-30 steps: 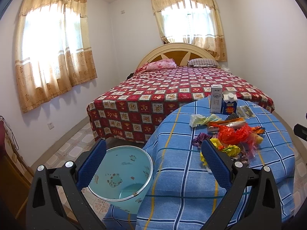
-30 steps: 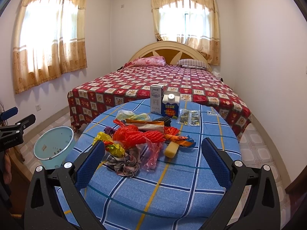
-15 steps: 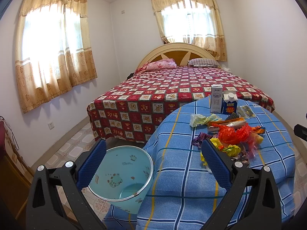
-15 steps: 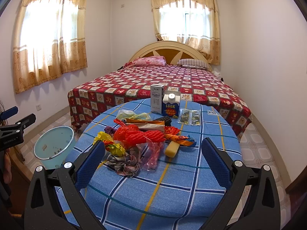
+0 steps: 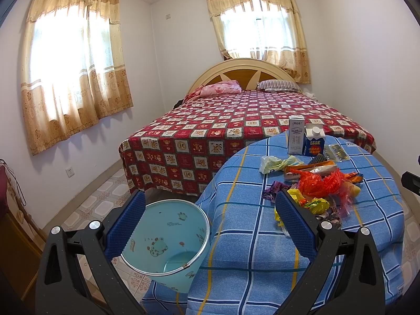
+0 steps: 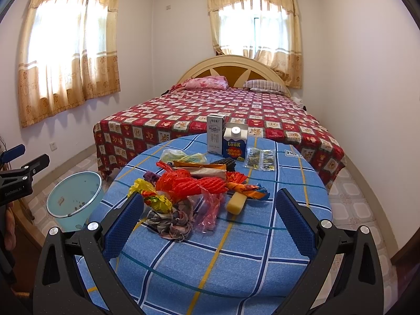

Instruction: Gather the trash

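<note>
Orange netting (image 6: 189,185) tops the trash pile (image 6: 183,191) mid-table, on a blue checked tablecloth (image 6: 236,257). Pile also has yellow wrappers (image 6: 155,199), pink clear plastic (image 6: 207,207), a grey crumpled rag (image 6: 170,219), a yellow sponge-like block (image 6: 235,204), and an orange-blue wrapper (image 6: 249,190), all touching or overlapping. Purple scrap (image 6: 149,176) at the pile's left edge. Behind the pile: a long tan packet (image 6: 207,170), a dark comb-like item (image 6: 227,162), a pale green bag (image 6: 181,156). Farther back stand a white carton (image 6: 215,137) and a blue carton (image 6: 235,143), upright, side by side, touching or nearly so. Two small clear sachets (image 6: 260,158) lie flat just right of the blue carton.

Light blue bin (image 5: 165,241) sits on the tiled floor (image 5: 105,197) just beside the table's left edge, upright, with little in it; cartoon prints inside the wall.

Right gripper (image 6: 210,225) hovers over the near table edge, jaws spread wide, nothing between them, pile just ahead. Left gripper (image 5: 210,225) hovers over the gap between bin and table, jaws also spread wide and empty; its left finger (image 5: 126,225) overlaps the bin in the left wrist view, right finger (image 5: 294,225) overlaps the pile's near edge.

Beyond the table: bed (image 6: 223,110) with red patterned cover, pink pillow (image 6: 207,82), striped pillow (image 6: 265,86), curved headboard (image 6: 231,68). Two curtained windows (image 6: 68,52), white walls.
</note>
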